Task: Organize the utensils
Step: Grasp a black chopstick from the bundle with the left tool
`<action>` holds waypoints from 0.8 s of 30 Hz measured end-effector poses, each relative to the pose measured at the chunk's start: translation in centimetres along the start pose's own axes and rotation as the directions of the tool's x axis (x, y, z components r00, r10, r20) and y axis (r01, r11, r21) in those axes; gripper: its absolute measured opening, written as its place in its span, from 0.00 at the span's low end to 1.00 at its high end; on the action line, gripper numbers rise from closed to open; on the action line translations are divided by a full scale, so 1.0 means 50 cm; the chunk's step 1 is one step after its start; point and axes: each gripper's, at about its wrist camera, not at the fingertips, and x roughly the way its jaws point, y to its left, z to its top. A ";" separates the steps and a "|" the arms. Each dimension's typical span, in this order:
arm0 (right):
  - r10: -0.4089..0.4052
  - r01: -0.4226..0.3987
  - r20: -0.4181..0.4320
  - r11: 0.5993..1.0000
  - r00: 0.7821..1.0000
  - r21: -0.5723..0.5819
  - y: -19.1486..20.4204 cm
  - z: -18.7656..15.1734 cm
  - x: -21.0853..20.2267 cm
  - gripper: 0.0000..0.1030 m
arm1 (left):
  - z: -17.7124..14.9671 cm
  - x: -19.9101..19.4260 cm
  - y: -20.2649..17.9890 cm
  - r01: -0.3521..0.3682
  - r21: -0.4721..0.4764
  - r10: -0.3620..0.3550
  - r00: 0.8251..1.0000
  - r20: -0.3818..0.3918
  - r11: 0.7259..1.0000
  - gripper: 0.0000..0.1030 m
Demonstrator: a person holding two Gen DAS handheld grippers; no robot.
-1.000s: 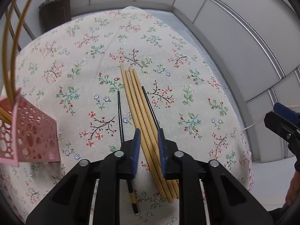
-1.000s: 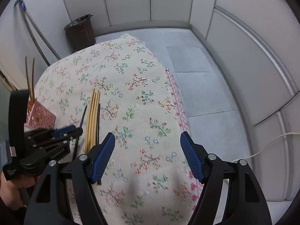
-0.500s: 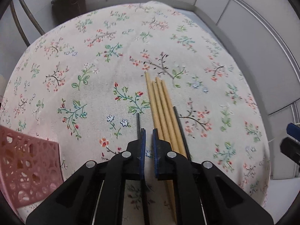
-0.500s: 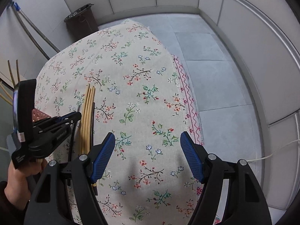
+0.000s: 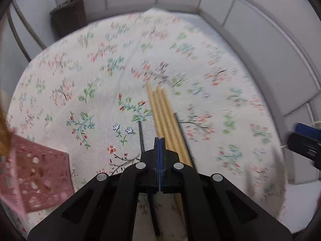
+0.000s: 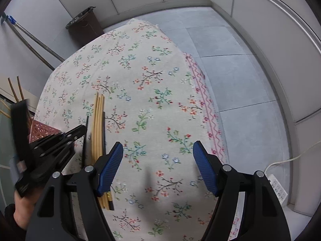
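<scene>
Several bamboo chopsticks [image 5: 162,110] lie together on the floral tablecloth [image 5: 96,76], with a black chopstick [image 5: 141,134] on their left and another black one [image 5: 183,132] on their right. My left gripper [image 5: 159,140] is shut with its pads together, just above the near part of the bundle; nothing shows between the pads. A pink perforated holder [image 5: 34,172] stands at the left, with chopsticks in it [image 6: 15,89]. My right gripper [image 6: 157,168] is open and empty over the cloth, right of the bundle [image 6: 98,124]. The left gripper also shows in the right wrist view [image 6: 80,130].
A dark waste bin [image 6: 84,24] and a mop handle [image 6: 34,40] stand beyond the table's far-left side. The table's right edge drops to a grey tiled floor [image 6: 230,70]. A white power strip [image 6: 277,186] and its cable lie on the floor at the right.
My left gripper has closed from a wide gap to fully shut and moved forward along the chopsticks. The right gripper has stayed open and shifted slightly.
</scene>
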 end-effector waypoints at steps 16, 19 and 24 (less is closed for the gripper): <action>0.077 -0.069 -0.091 0.994 0.993 0.086 0.056 0.023 0.091 0.56 | -0.042 -0.050 0.009 0.032 -0.011 -0.031 0.999 0.041 0.999 0.54; 0.080 -0.072 -0.085 0.993 0.993 0.095 0.042 0.021 0.084 0.56 | -0.030 0.010 0.012 0.001 -0.035 -0.001 1.000 0.000 0.999 0.35; 0.075 -0.065 -0.080 0.991 0.994 0.114 0.004 0.022 0.075 0.56 | -0.029 0.060 0.021 -0.070 -0.052 0.069 0.997 -0.027 0.996 0.29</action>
